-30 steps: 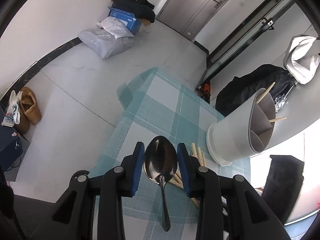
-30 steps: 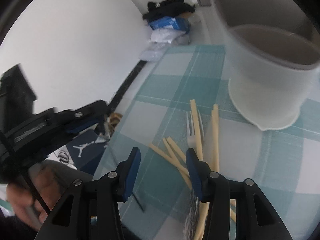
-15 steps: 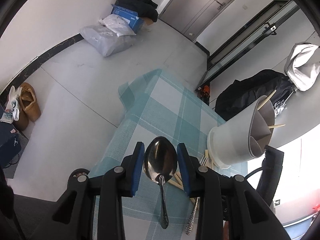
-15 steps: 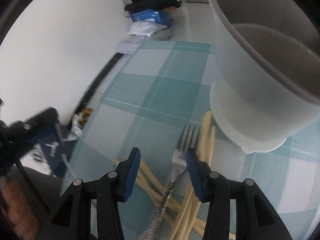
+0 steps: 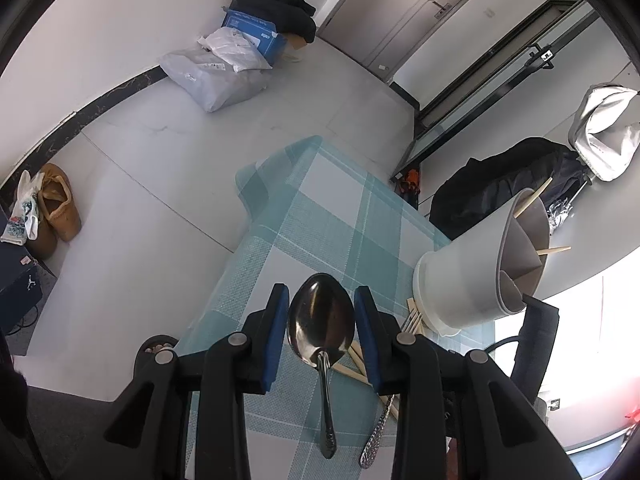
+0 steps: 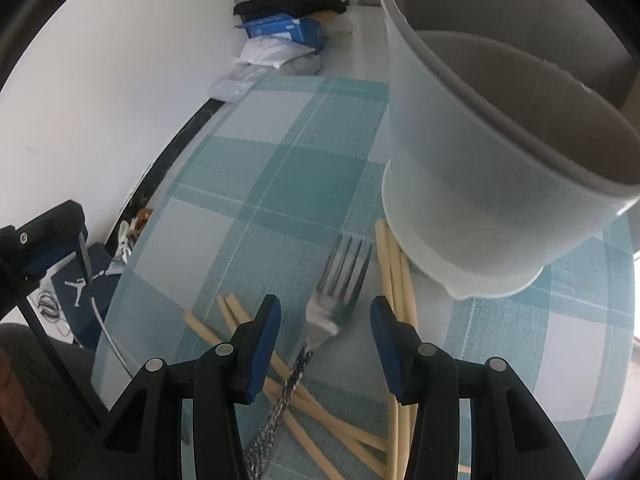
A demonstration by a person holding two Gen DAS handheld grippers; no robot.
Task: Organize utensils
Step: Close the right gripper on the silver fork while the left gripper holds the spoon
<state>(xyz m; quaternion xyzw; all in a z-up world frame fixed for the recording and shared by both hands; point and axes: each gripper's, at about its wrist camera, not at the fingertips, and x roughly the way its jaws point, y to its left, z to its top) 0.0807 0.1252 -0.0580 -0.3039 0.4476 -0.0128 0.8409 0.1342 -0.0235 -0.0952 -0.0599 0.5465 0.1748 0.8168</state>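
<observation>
On the left, we are holding the spoon [image 5: 321, 320] in the left gripper [image 5: 321, 326], jaws closed on its bowl, handle hanging down, lifted clear for carrying to the holder [image 5: 476, 284]. To the right, our right gripper [image 6: 325, 334] is hovering wide open and empty, straddling the fork [image 6: 328, 304] lying among chopsticks [image 6: 394, 268] beside the holder, presumably the next pick.
</observation>
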